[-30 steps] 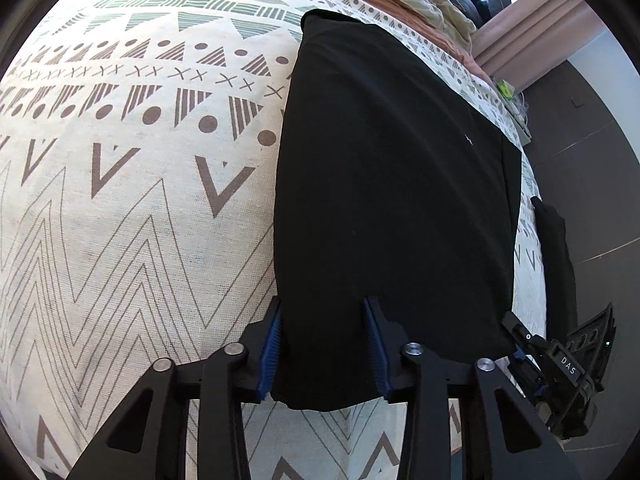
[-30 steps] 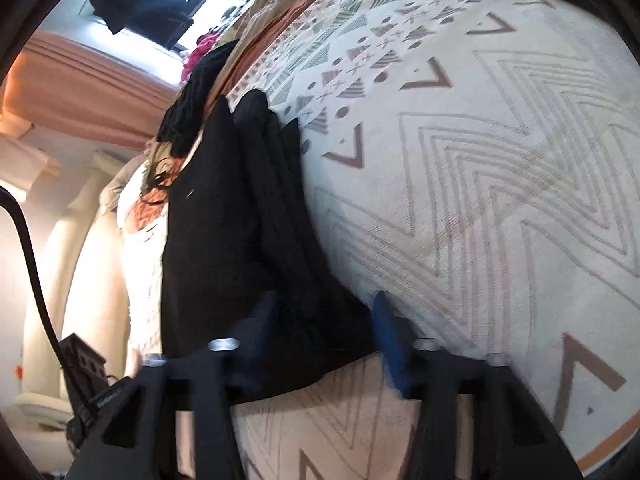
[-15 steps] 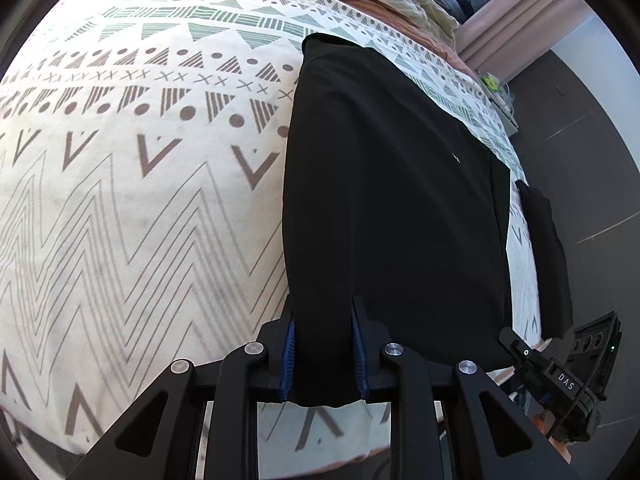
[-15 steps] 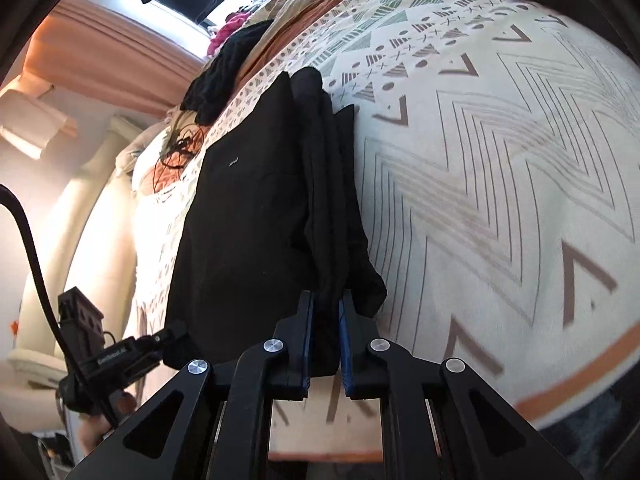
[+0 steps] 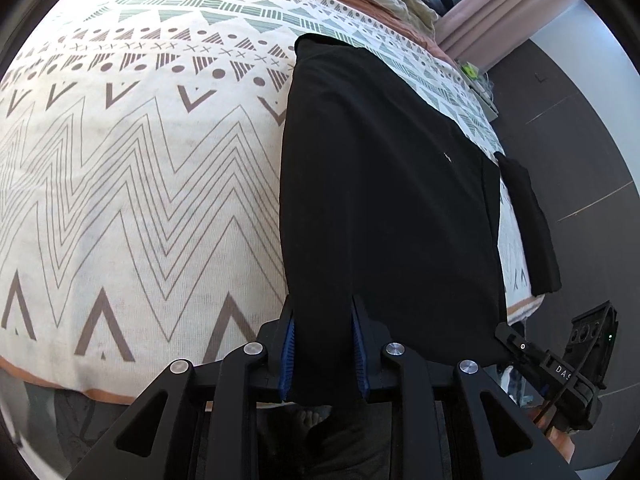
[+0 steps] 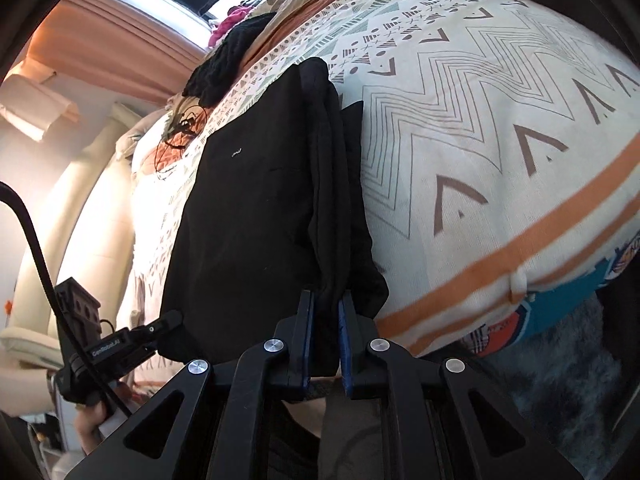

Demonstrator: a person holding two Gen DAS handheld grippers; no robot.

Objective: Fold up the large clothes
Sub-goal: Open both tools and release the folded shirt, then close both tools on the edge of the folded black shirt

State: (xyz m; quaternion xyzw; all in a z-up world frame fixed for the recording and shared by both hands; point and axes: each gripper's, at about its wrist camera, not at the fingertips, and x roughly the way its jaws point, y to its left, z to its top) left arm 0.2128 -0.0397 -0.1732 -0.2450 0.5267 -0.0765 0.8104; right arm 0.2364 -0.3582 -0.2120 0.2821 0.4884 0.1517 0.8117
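While the left gripper (image 5: pixel 323 346) sits at the bottom centre of its view, its blue-padded jaws are pressed in on the near hem of the black garment (image 5: pixel 380 200), cloth filling the gap between the pads. Over in the right wrist view, the right gripper (image 6: pixel 324 340) has its jaws drawn almost together, pinching a thick bunched fold at the garment's (image 6: pixel 256 216) near edge, lower centre of the frame. From those two grips the dark fabric runs up and away across the patterned bedspread (image 5: pixel 132 184), lying as a long panel through the middle of the left view, its far edge up near the green triangle bands. A narrower strip of black cloth (image 5: pixel 532 232) lies apart at the right side, by the bed's edge. In the right view the folded layers stack along the panel's right side, with the zigzag print and orange stripe of the bedspread (image 6: pixel 500 128) spreading to the right. Peach curtains (image 6: pixel 108 52) fill the upper left, and a black knit heap (image 6: pixel 232 56) sits beyond the garment's far end.
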